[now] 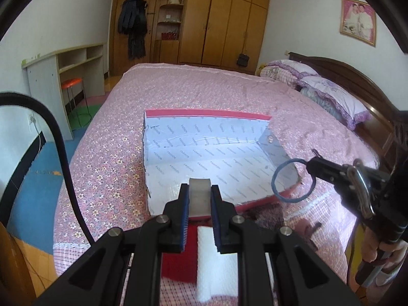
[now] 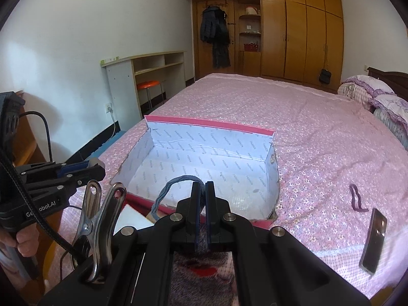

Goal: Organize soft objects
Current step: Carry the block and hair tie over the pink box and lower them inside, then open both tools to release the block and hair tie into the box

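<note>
An open box with a pink rim [image 1: 204, 113] [image 2: 209, 125] and a white printed lining sits on the pink flowered bed [image 1: 114, 132]. My left gripper [image 1: 200, 191] [image 2: 98, 167] hovers over the box's near edge, shut on a flat grey piece [image 1: 200, 196] [image 2: 96, 162]. From the right, my right gripper [image 1: 312, 164] [image 2: 203, 191] is shut on a blue hair tie [image 1: 293, 181] [image 2: 176, 182]. The loop dangles above the box's near right corner. A purple hair tie [image 2: 357, 199] lies on the bedspread right of the box.
Below the grippers lie a white folded cloth [image 1: 216, 255], a red cloth [image 1: 178, 262] and a grey-maroon knit [image 2: 199, 280]. A phone [image 2: 373, 239] rests near the bed's right edge. Pillows [image 1: 331, 94] sit by the headboard; a desk and an orange stool [image 2: 148, 85] stand left.
</note>
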The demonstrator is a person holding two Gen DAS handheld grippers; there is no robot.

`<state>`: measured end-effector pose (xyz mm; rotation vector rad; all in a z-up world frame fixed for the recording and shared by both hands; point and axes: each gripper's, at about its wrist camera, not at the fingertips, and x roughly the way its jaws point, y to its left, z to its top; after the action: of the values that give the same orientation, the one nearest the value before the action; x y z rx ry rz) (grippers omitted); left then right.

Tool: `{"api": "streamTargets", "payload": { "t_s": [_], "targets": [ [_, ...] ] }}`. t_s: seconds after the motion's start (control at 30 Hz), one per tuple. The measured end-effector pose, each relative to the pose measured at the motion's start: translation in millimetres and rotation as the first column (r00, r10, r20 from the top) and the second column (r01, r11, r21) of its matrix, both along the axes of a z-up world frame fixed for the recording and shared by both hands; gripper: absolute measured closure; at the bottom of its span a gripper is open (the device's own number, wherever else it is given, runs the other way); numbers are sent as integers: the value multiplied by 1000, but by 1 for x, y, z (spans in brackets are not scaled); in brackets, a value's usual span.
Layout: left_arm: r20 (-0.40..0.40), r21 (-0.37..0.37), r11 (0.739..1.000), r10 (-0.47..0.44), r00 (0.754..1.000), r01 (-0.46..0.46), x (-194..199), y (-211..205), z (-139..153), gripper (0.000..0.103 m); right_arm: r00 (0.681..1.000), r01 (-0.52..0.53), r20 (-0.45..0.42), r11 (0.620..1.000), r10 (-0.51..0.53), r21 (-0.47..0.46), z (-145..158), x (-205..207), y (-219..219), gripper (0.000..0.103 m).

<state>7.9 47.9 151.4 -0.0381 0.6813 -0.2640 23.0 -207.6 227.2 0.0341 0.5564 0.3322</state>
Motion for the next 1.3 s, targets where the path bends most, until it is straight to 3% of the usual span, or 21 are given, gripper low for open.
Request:
{"api": "streamTargets", "payload": {
  "t_s": [0.17,0.77,1.03,1.3],
  "targets": [
    [-38,-11,1000,25,999,-26,27,2,-10,87,999,-1,-32,1000,1,-4,-6,25,-3,99],
    [-98,61,998,19,995,-13,129,-31,-39,87,990,46,-134,999,-45,5,-37,123,-17,99],
    [-142,100,995,35,989,-21,162,-40,-62,87,983,76,-163,997,-79,-21,-58,149,-19,99],
    [-207,86,995,58,977,-41,185,-37,-81,86,976,96,-190,994,-103,-47,-74,159,-23,99]
  ]
}}
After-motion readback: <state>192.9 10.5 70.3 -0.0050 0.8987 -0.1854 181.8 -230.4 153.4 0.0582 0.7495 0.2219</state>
